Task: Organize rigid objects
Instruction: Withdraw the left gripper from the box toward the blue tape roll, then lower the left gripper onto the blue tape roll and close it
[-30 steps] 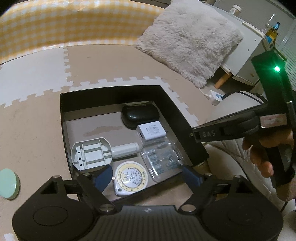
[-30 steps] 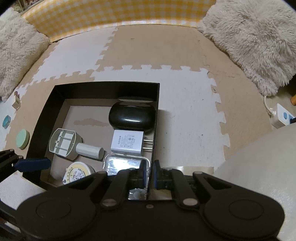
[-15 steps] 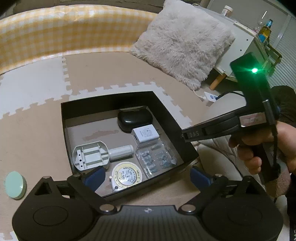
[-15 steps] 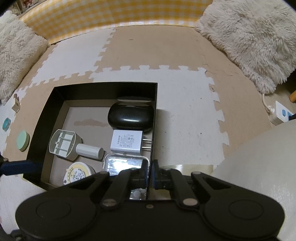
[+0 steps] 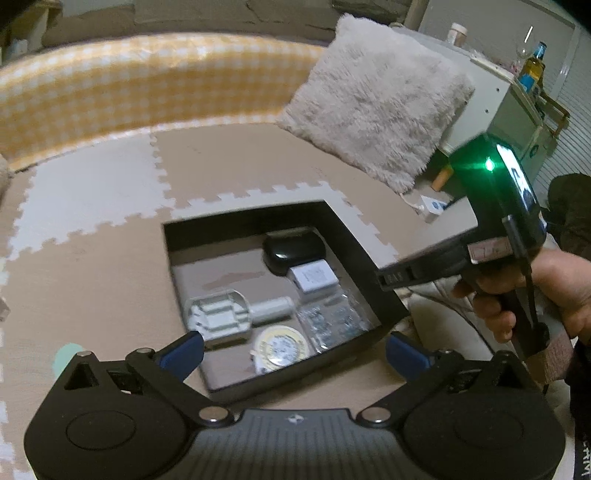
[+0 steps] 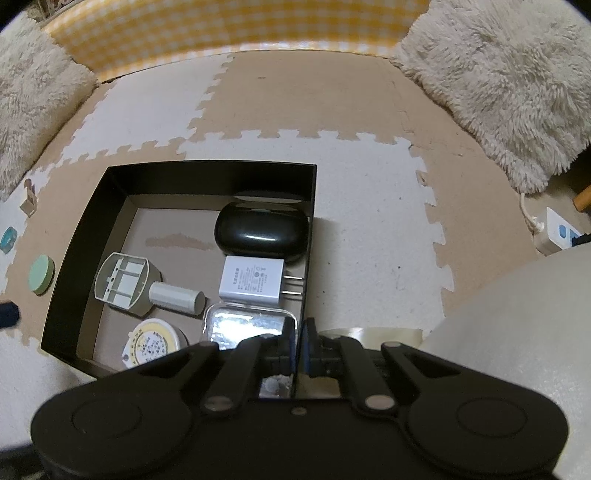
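A black open box (image 6: 85,236) sits on the foam floor mat. It holds a black oval case (image 6: 262,232), a white charger (image 6: 253,280), a grey plastic part with a cylinder (image 6: 122,282), a round tape measure (image 6: 153,343) and a clear case of small parts (image 6: 247,325). My right gripper (image 6: 298,343) is shut on the box's right wall near its front corner. My left gripper (image 5: 293,349) hangs above the box's (image 5: 369,258) near edge; its jaws are opening, with nothing between them. A hand (image 5: 546,291) holds the right gripper's handle.
A mint-green disc (image 6: 41,275) lies on the mat left of the box, with a teal piece (image 6: 8,238) and a small wooden piece (image 6: 28,201) beyond it. Fluffy cushions (image 6: 509,85) and a yellow chequered bumper (image 6: 221,26) ring the mat. A power strip (image 6: 554,232) lies at the right.
My left gripper has risen and drawn back from the box, and its jaws have spread wider. The right gripper has stayed where it was, still clamped on the wall.
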{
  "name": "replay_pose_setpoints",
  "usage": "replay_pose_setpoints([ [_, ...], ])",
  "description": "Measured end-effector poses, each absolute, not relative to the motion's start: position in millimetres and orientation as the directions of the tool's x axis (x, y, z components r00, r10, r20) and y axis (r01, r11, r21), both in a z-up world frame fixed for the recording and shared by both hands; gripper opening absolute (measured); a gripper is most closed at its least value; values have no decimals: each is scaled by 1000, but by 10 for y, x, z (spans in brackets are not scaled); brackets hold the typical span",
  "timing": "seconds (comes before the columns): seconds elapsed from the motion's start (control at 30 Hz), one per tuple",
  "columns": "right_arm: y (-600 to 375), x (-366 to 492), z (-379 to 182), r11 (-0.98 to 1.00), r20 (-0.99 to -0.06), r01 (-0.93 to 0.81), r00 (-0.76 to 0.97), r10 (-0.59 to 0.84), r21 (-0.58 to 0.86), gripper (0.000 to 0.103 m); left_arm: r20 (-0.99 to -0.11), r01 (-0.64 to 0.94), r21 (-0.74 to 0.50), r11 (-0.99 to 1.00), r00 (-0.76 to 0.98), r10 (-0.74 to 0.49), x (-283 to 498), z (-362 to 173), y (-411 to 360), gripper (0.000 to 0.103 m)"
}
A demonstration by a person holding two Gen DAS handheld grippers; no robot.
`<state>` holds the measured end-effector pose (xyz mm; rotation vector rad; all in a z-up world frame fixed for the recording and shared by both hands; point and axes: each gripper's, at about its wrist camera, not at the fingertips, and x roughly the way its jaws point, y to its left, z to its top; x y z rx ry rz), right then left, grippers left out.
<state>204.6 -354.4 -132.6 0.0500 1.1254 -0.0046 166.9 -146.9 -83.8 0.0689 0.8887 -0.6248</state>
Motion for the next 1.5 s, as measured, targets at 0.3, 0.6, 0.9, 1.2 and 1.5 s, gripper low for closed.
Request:
replay_pose_setpoints([
  [0.3, -3546, 2040, -1325, 999, -900, 27, 436, 21, 37, 4, -678, 402, -141, 905, 627, -384, 1836, -519, -982, 103],
  [0.6, -3541, 2025, -1328, 999, -894, 38, 449, 15, 37, 4, -637, 233, -139, 963, 723, -267, 2115, -366, -409, 103],
  [0.9, -3561, 2009, -1347, 998, -884, 43, 466, 23, 49, 4, -652, -79, -192, 978, 755, -67, 2448, -571, 418, 103],
  [1.2, -3571, 2017, -1359, 997, -886, 55, 463, 30, 62, 5, -707, -249, -174, 953, 705, 55, 2645, -993, 804, 103],
  [1.5, -3545, 2032, -1391, 999, -907, 29, 420, 28, 44, 5, -759, -374, -192, 907, 642, 104, 2750, -1419, 1034, 80],
])
